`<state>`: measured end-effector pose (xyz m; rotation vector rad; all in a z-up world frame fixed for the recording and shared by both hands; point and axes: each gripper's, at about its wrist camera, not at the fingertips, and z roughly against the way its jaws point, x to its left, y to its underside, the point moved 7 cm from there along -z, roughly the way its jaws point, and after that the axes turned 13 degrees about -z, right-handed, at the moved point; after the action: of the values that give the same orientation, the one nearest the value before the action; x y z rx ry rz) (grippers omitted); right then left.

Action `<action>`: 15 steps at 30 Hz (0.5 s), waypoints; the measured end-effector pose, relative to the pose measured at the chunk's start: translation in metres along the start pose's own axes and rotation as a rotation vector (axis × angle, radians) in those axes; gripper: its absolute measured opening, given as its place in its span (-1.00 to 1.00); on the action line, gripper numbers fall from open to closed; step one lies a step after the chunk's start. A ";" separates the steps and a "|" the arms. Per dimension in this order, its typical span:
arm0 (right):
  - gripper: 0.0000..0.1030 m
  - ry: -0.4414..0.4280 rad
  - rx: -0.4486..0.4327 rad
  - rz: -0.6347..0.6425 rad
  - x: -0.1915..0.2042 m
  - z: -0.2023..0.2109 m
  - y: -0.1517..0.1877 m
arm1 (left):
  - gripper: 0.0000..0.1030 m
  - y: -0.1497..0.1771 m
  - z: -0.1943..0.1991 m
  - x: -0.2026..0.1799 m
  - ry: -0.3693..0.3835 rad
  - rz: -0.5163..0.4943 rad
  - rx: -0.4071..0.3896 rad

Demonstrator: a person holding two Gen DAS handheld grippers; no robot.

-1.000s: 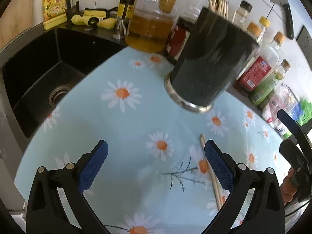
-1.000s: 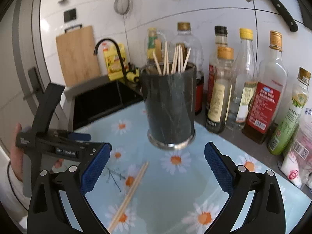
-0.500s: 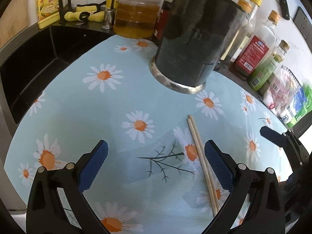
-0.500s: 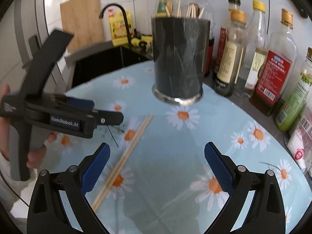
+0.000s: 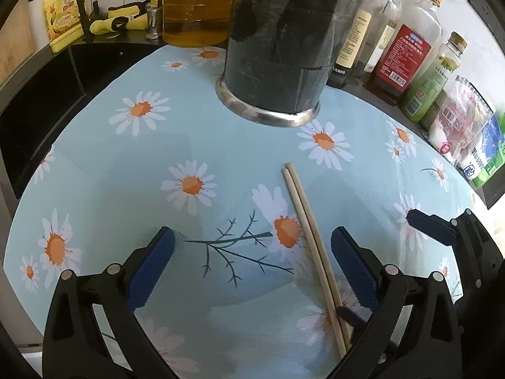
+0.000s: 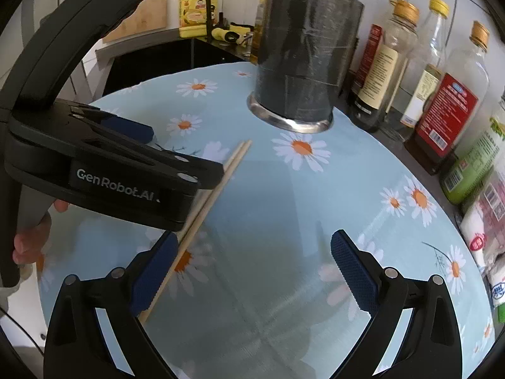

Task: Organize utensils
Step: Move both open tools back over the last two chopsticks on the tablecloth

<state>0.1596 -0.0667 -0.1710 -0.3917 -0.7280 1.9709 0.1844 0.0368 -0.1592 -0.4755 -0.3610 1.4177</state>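
Lying side by side on the daisy-print mat [image 5: 221, 145], the chopsticks [image 5: 311, 237] are best pinched together mid-length; left gripper [image 5: 252, 265] and right gripper [image 6: 252, 268] are spread wide, empty, near the black utensil holder [image 5: 277, 41].

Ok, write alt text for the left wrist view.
A pair of wooden chopsticks lies on a daisy-print mat between the open left gripper fingers, nearer the right-hand one. Behind stands a dark utensil holder, with bottles along the wall.

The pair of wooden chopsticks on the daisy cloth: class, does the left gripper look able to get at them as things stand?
Probably yes: the pair of wooden chopsticks lies flat between the open left gripper fingers, nothing over it.
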 end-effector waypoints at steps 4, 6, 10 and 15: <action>0.81 0.007 0.025 -0.035 -0.011 0.000 0.003 | 0.88 0.001 -0.003 -0.004 -0.047 -0.033 0.030; 0.81 0.017 0.047 -0.021 -0.013 -0.002 0.007 | 0.88 0.003 -0.006 -0.006 -0.100 -0.062 0.065; 0.81 -0.004 0.016 -0.010 -0.007 0.005 0.009 | 0.89 0.008 -0.006 0.001 -0.140 -0.040 0.104; 0.81 -0.017 0.017 0.013 0.005 0.004 0.011 | 0.91 0.009 -0.006 0.008 -0.146 -0.026 0.136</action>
<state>0.1477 -0.0671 -0.1746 -0.3705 -0.7200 1.9932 0.1812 0.0451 -0.1691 -0.2567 -0.3843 1.4452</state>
